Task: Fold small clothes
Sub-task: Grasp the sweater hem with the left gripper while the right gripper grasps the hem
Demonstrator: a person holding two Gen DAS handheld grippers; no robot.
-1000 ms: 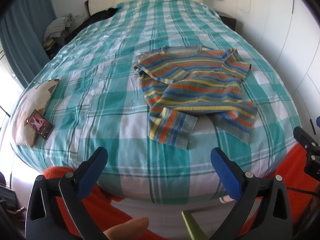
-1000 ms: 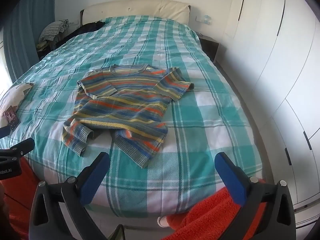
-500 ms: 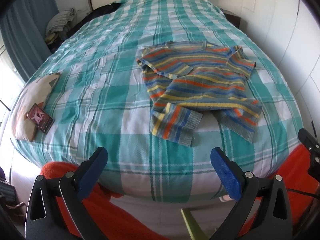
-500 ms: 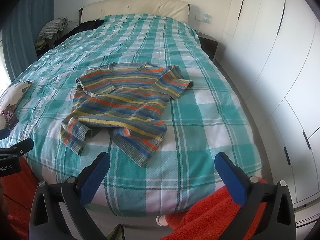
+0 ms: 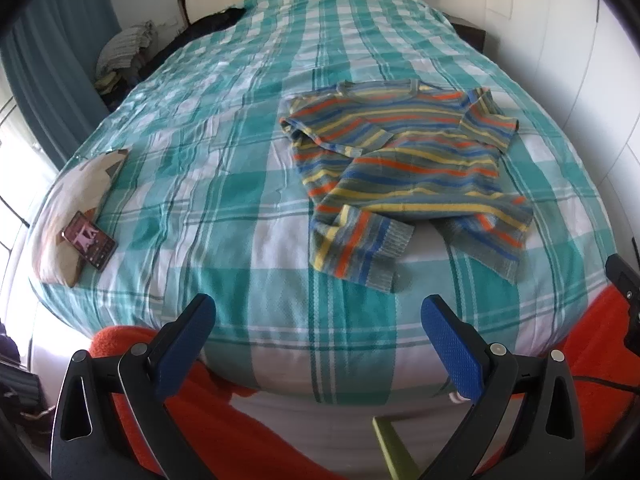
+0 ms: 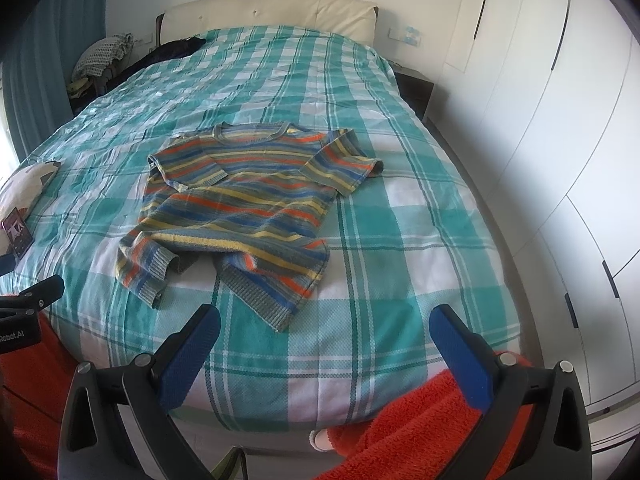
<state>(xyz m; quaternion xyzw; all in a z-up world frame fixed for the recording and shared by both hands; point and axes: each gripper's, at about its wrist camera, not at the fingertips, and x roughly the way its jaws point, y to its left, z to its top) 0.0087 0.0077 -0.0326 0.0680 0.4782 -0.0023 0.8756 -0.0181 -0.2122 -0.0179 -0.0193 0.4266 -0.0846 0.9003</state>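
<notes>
One checked bed (image 6: 400, 240) — white wardrobes (image 6: 540, 120)

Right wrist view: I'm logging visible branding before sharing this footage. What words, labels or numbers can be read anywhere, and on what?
"Robot.AI", possibly cut off at the start by the frame edge: on the black body of the left gripper at the left edge.
Phone on the bed: a picture on the screen, no readable text.
Striped sweater: no label visible.
Nothing else is legible.

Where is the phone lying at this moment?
The phone lies on a pale cushion at the bed's near left corner in the left wrist view, well left of the striped sweater.
</notes>
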